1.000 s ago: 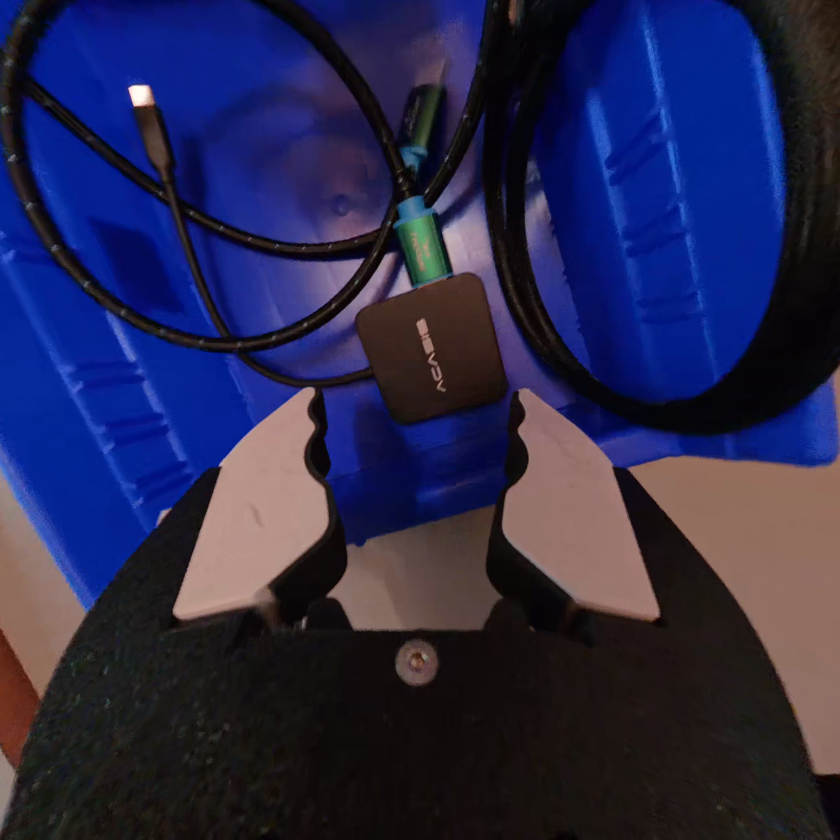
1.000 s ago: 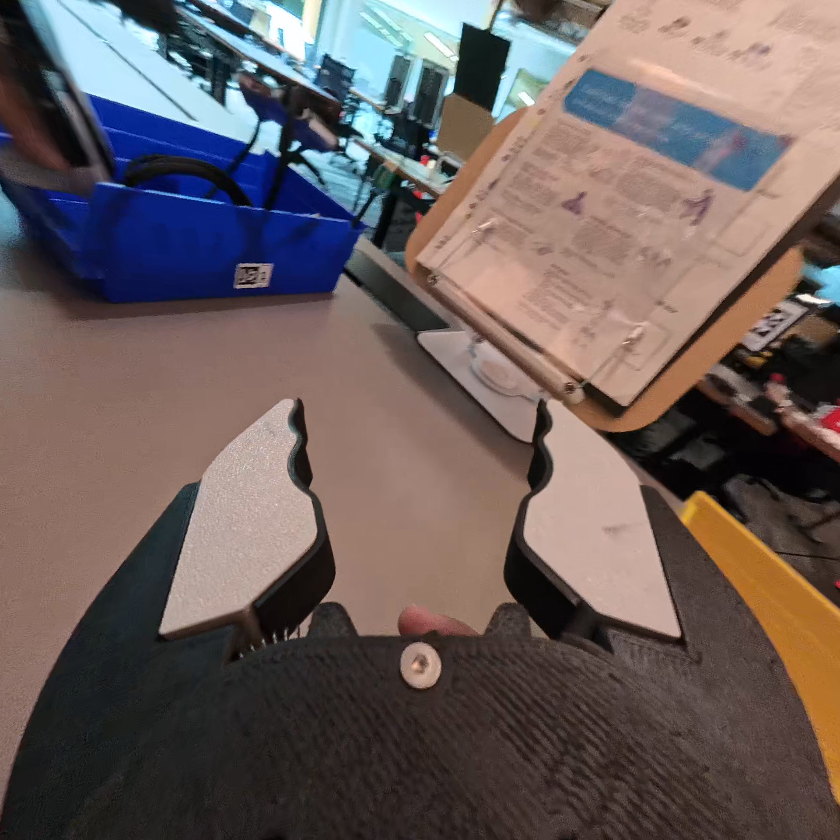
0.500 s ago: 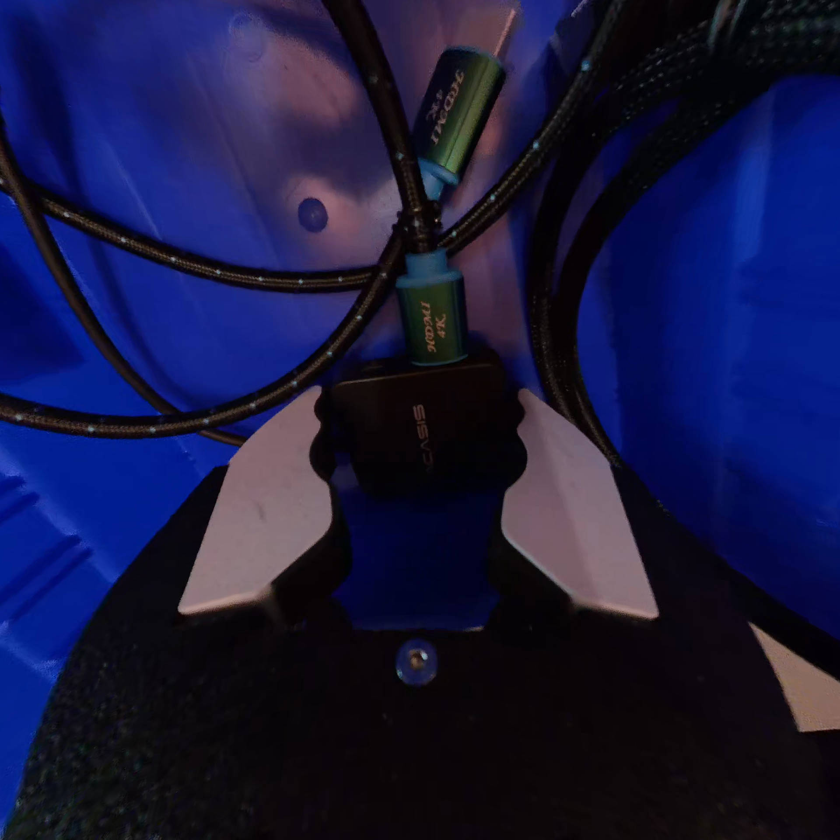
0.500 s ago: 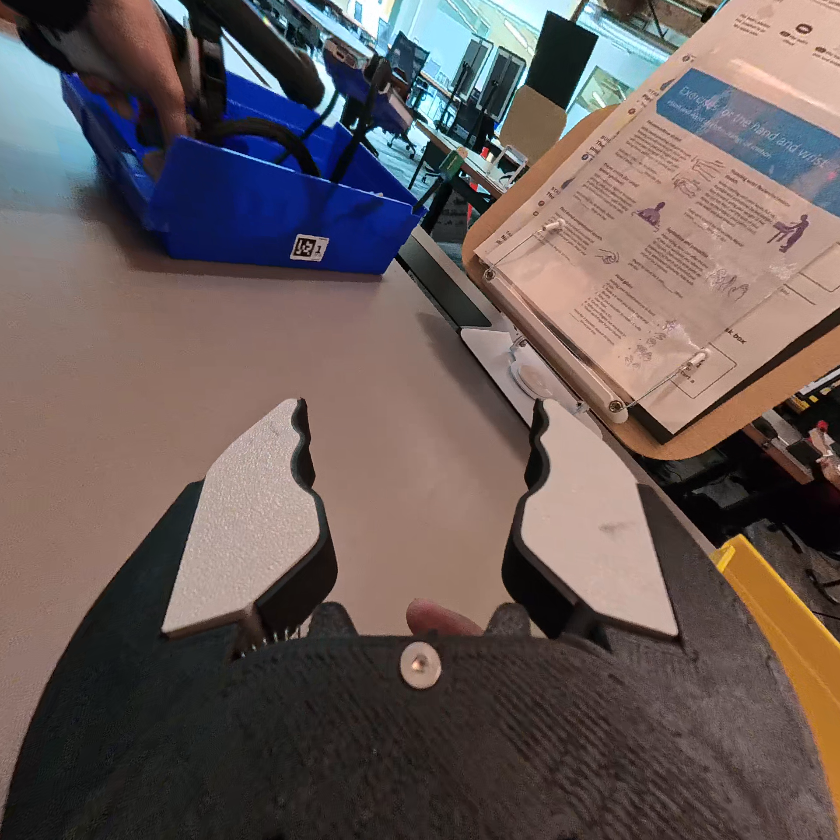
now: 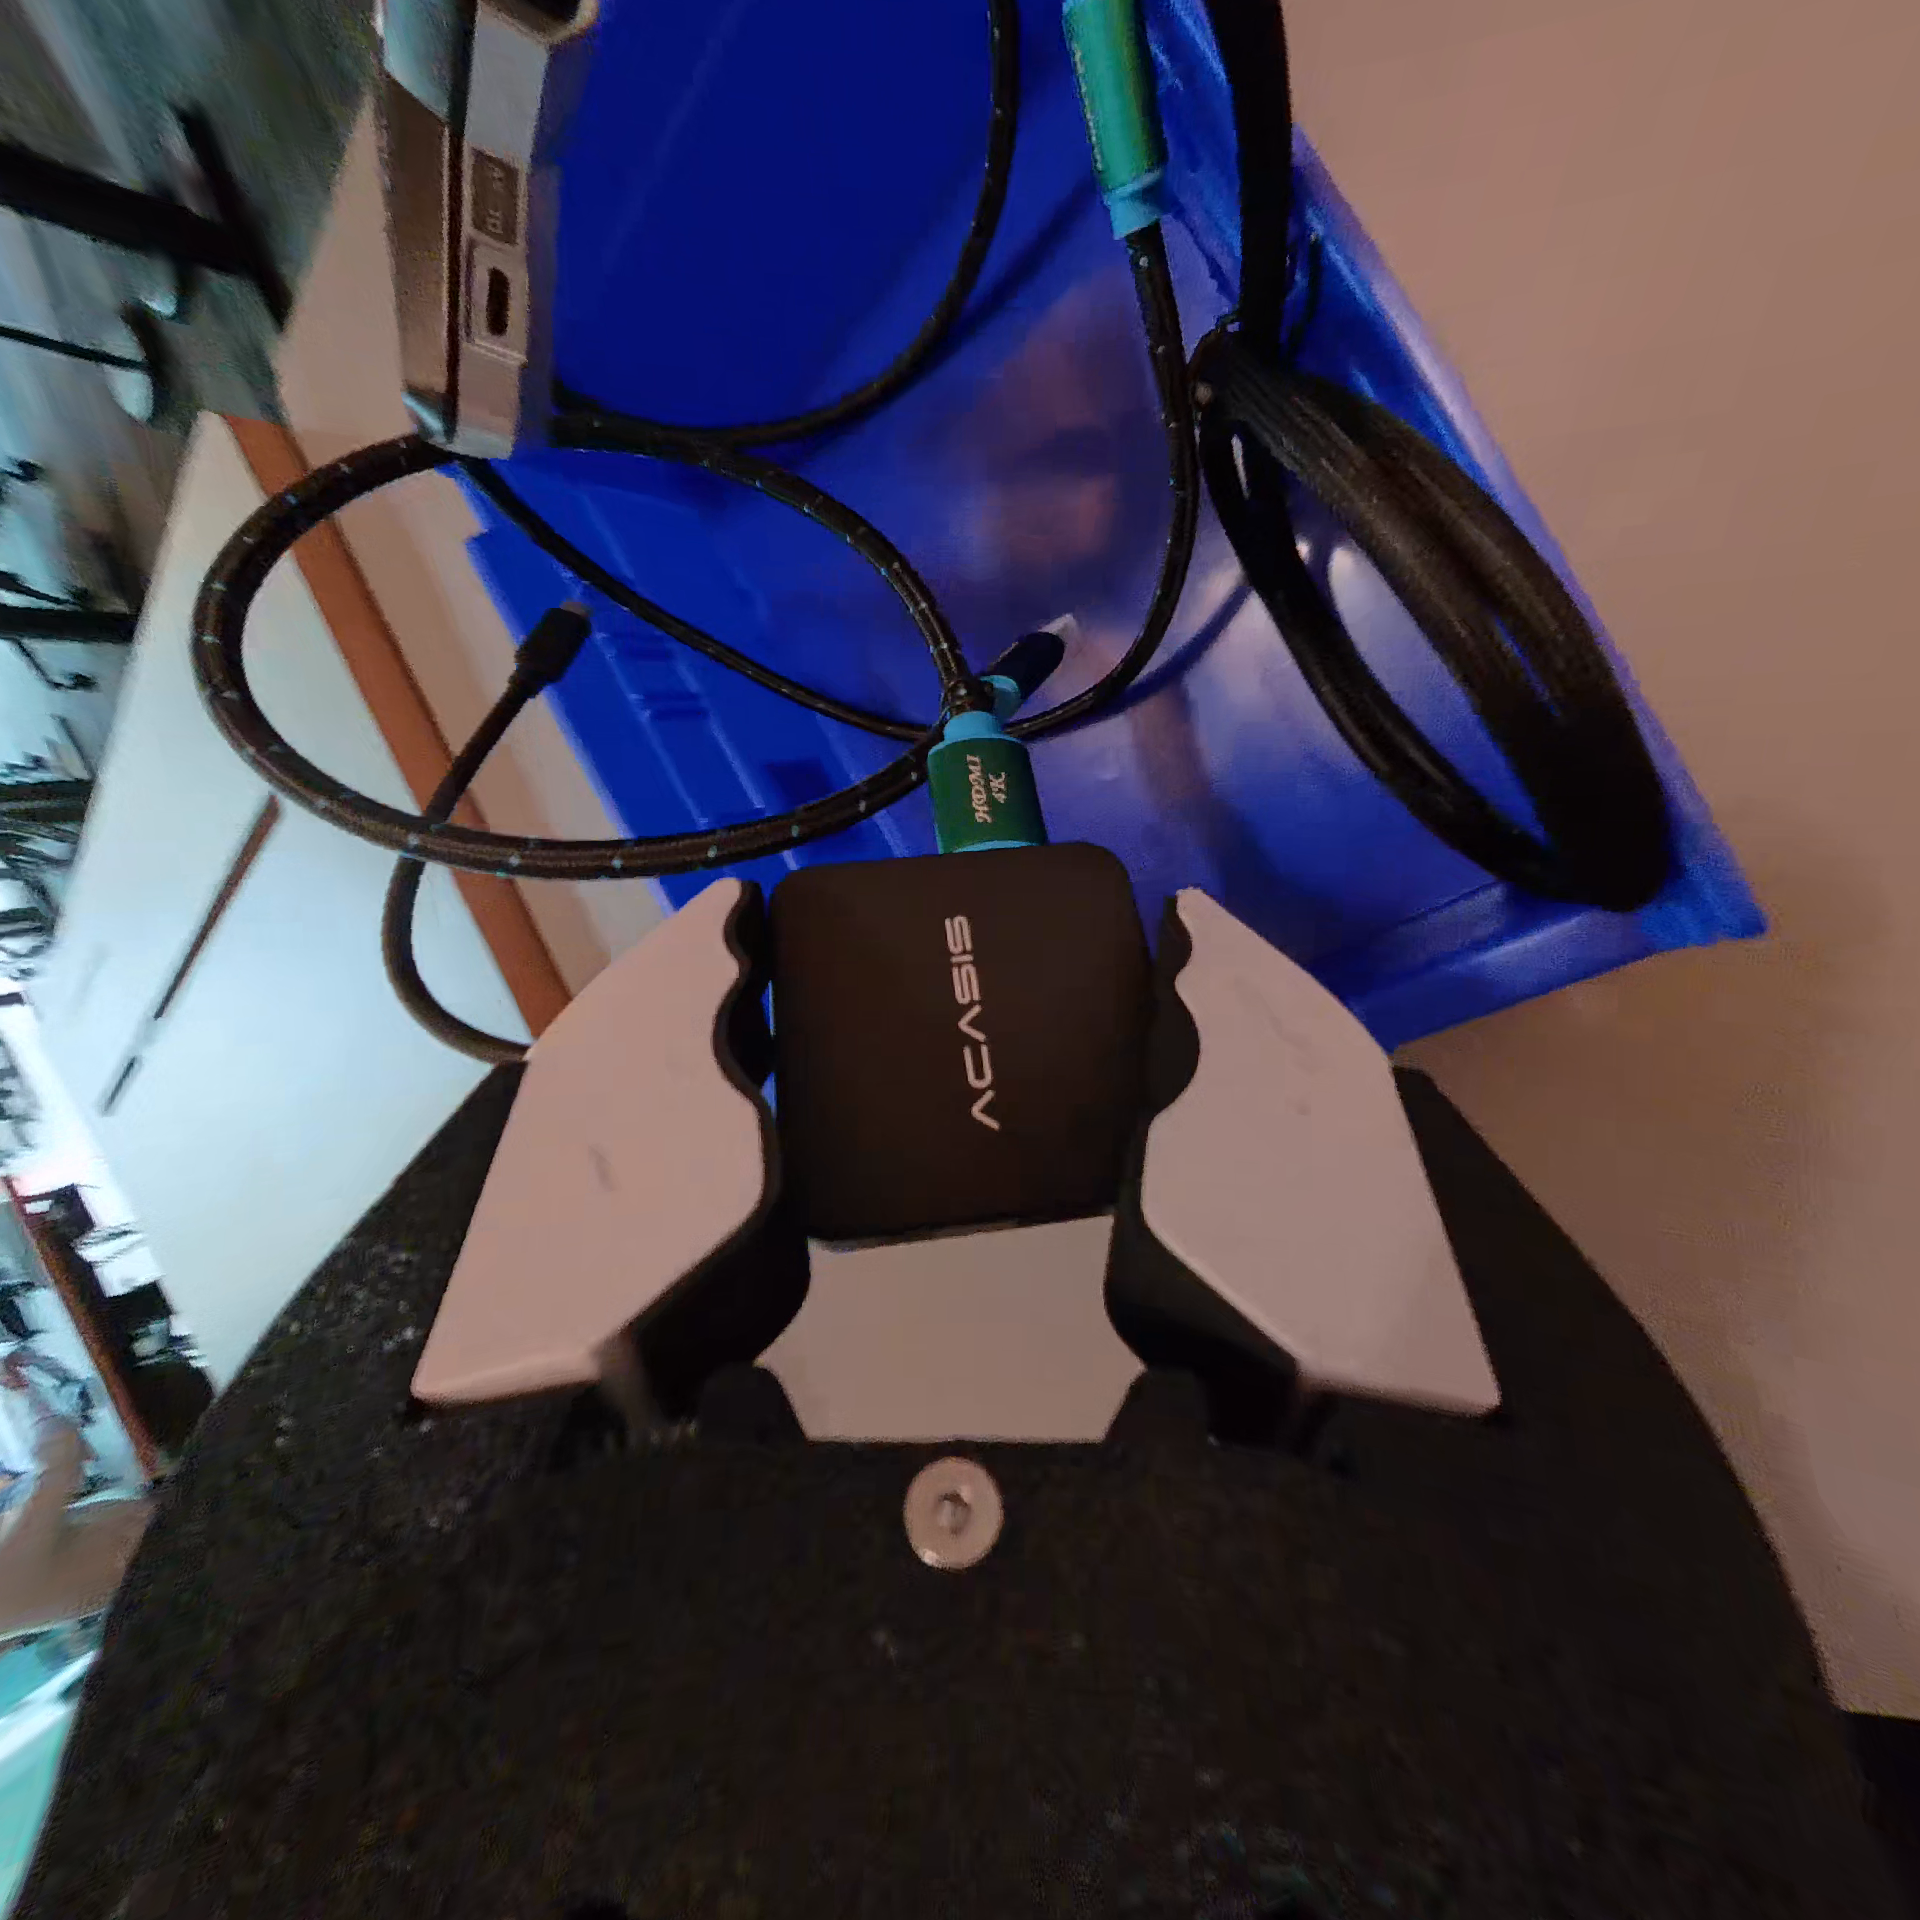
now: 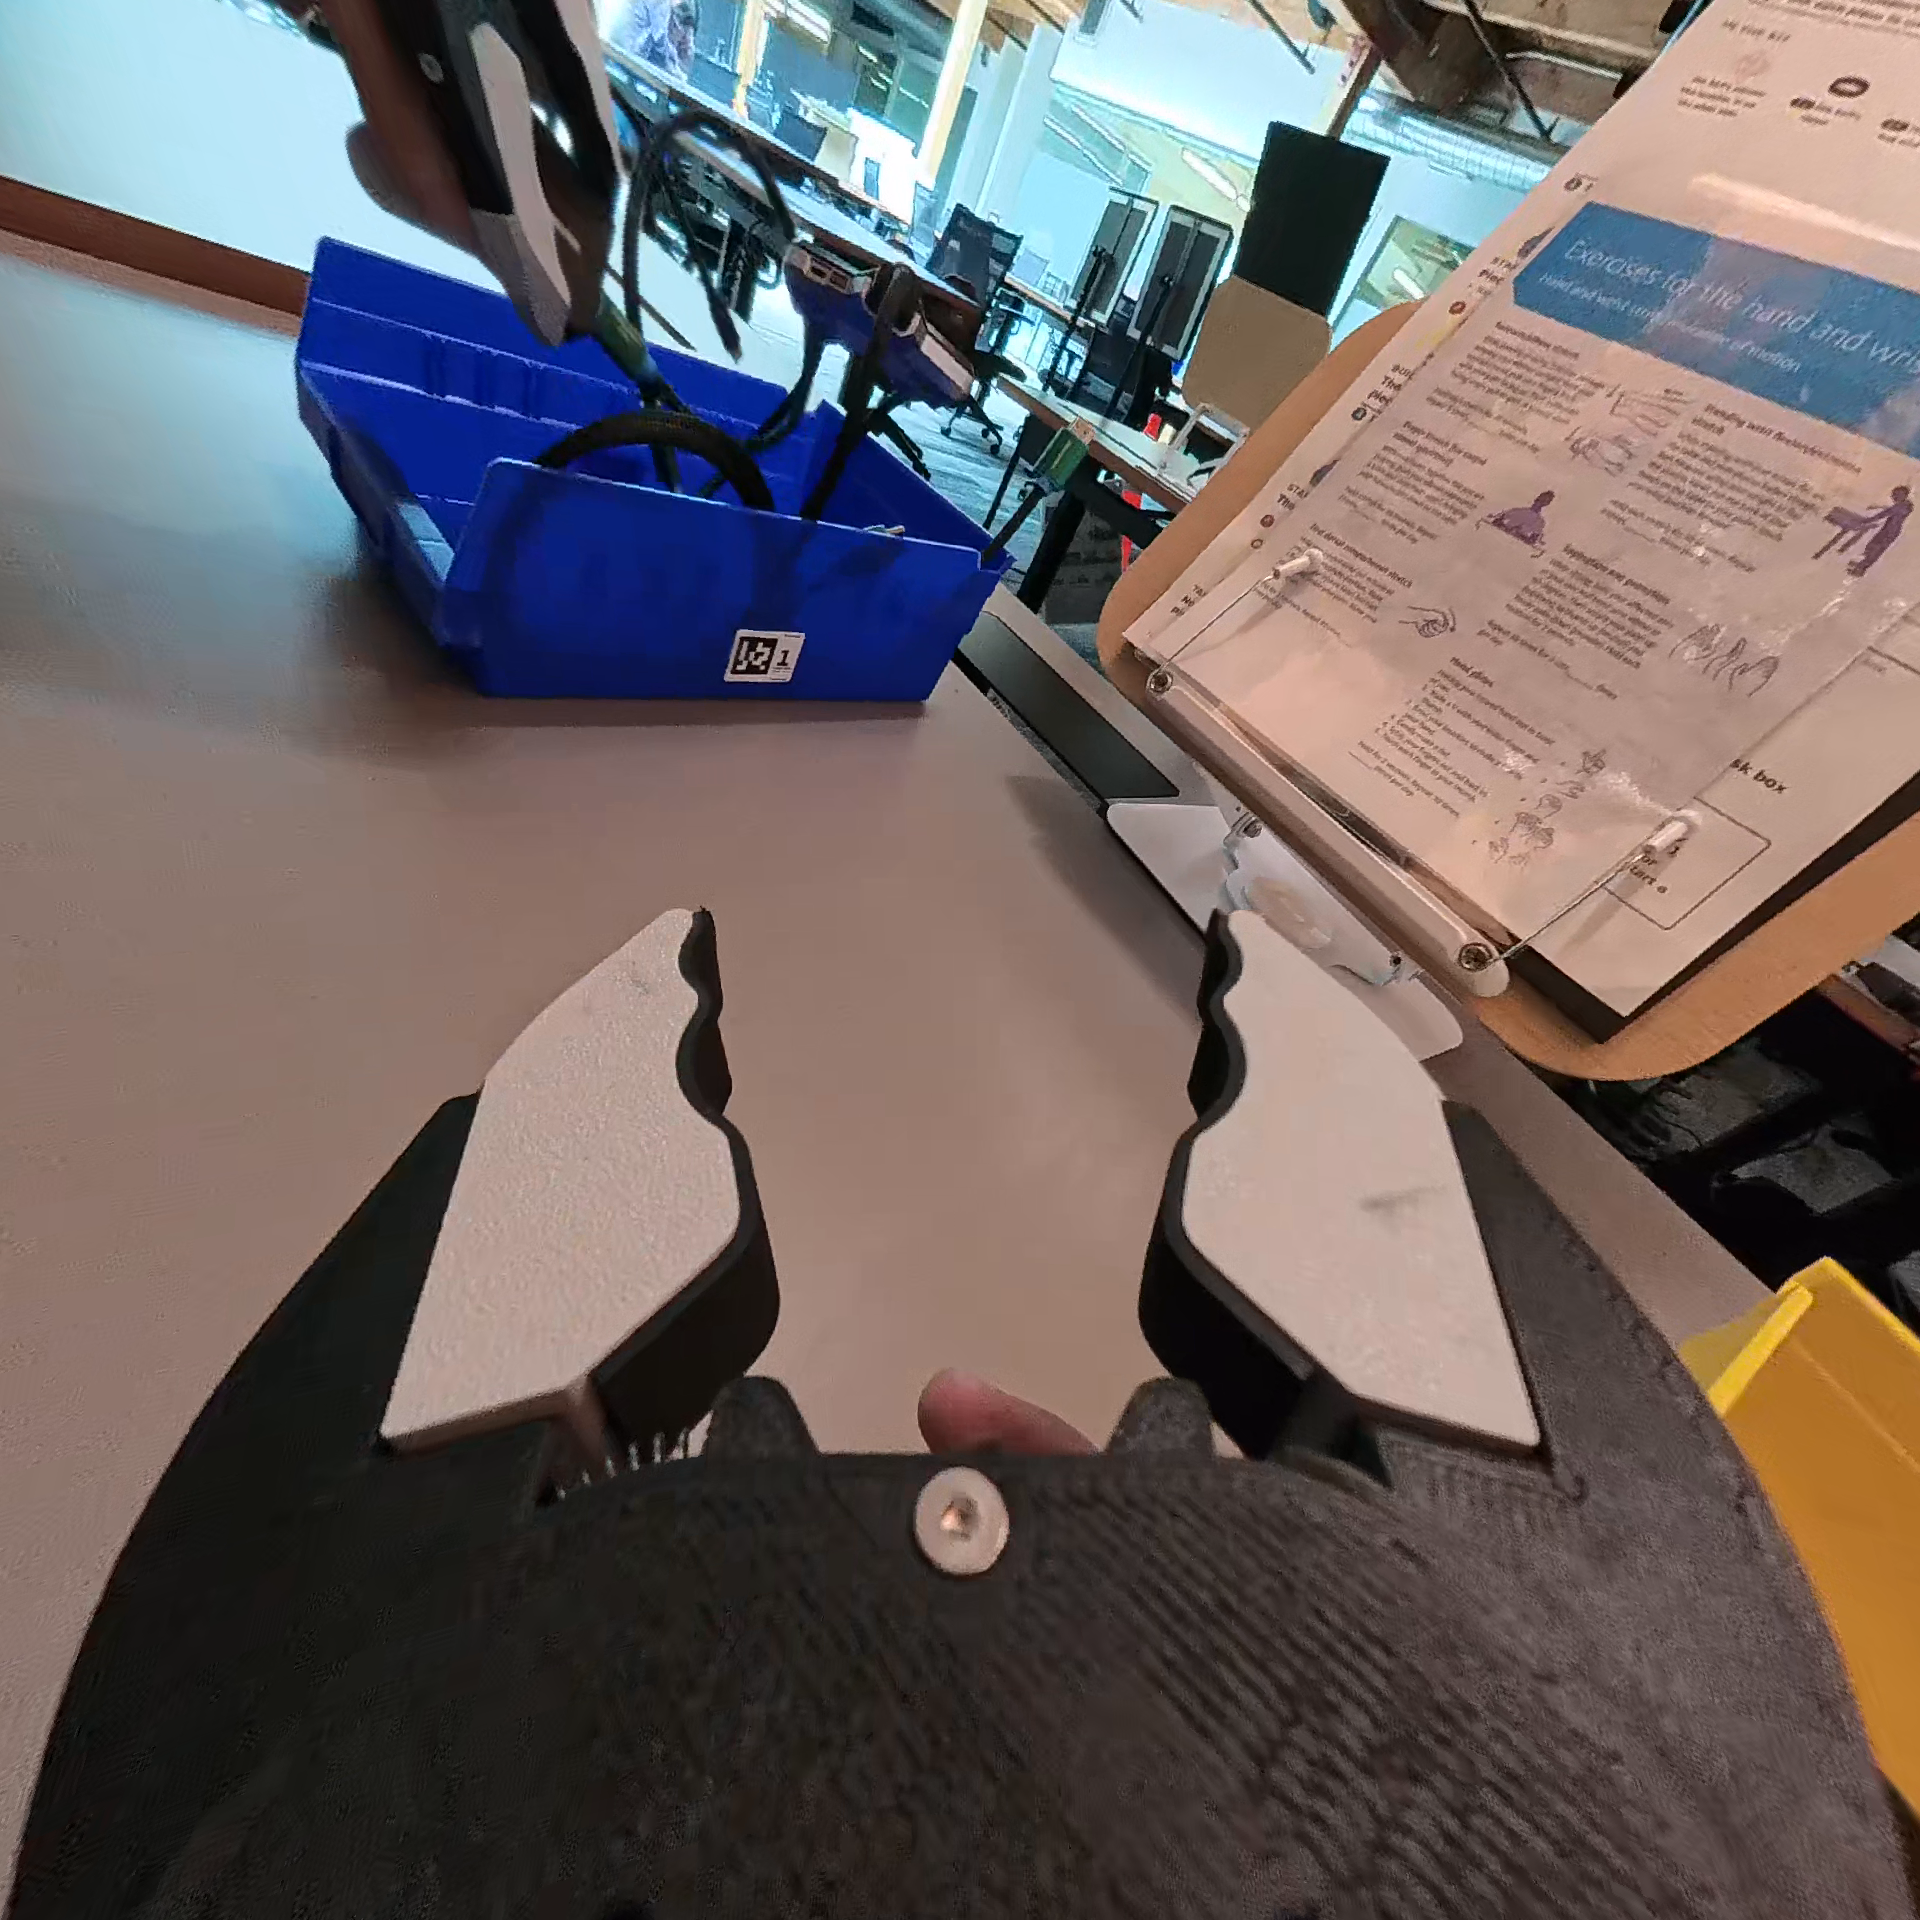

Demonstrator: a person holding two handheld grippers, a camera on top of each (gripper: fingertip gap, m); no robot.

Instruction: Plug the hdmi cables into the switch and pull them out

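Left wrist view is showing the left gripper (image 5: 961,925) clamping the black switch (image 5: 951,1039) between its fingers, a green HDMI plug (image 5: 982,795) sitting in the switch's far edge, beyond the fingertips, over the blue bin (image 5: 1403,935). Right gripper (image 6: 961,930) is hovering above the worktop (image 6: 260,831), fingers spread wide, gripping nothing.

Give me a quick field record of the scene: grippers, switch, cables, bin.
left gripper: shut on switch, lifted above the bin
right gripper: open, empty, over table
green plug: seated in switch's far edge
second green plug: hangs loose, not plugged into the switch
bin: blue, on table, holds coiled black cable
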